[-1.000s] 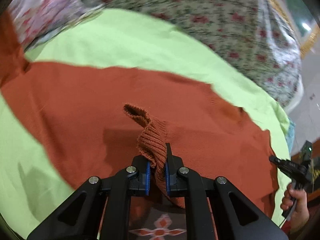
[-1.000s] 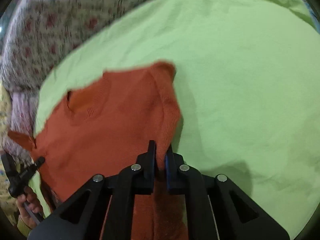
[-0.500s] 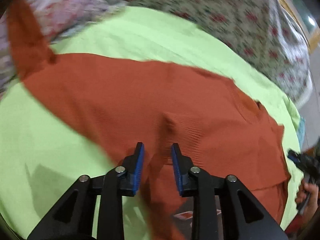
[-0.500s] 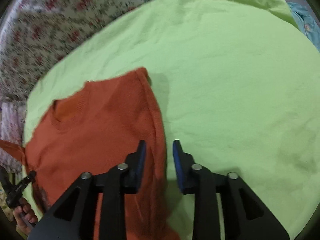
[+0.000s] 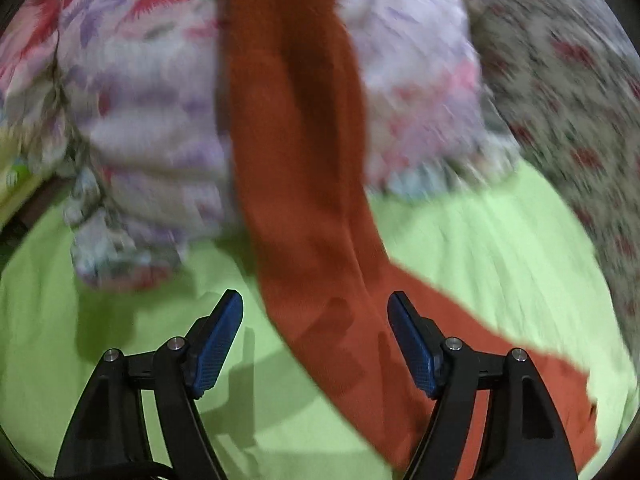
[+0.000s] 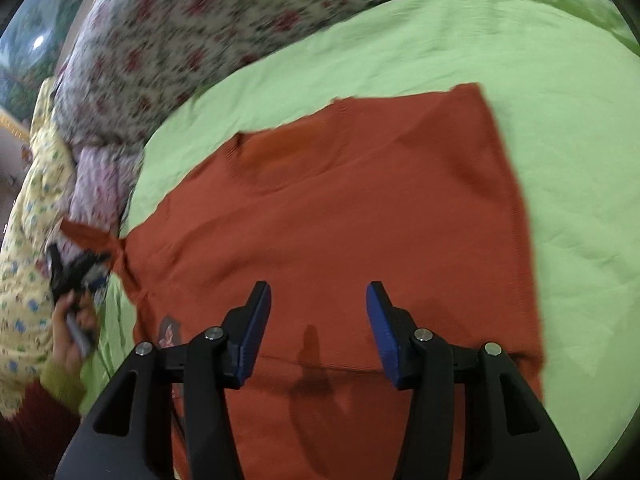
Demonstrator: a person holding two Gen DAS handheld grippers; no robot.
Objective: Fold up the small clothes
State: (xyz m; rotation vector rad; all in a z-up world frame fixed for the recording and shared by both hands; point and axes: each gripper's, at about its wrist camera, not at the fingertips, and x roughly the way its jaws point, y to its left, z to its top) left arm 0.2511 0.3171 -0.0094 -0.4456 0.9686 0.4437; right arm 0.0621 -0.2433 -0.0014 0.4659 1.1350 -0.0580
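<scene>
1. Two black grippers with blue pads are seen: the left gripper (image 5: pixel 314 340) and the right gripper (image 6: pixel 318 330), both with jaws opening and gripping nothing, presumably between grasps.
2. The rust-orange knitted sweater (image 6: pixel 340 216) is spread flat for folding; its long sleeve (image 5: pixel 304 184) is left unfolded beneath the left gripper's parted pads.
3. A lime-green sheet (image 6: pixel 520 40) serves as the surface.
4. Floral bedding (image 6: pixel 168 40) is heaped beyond.
</scene>
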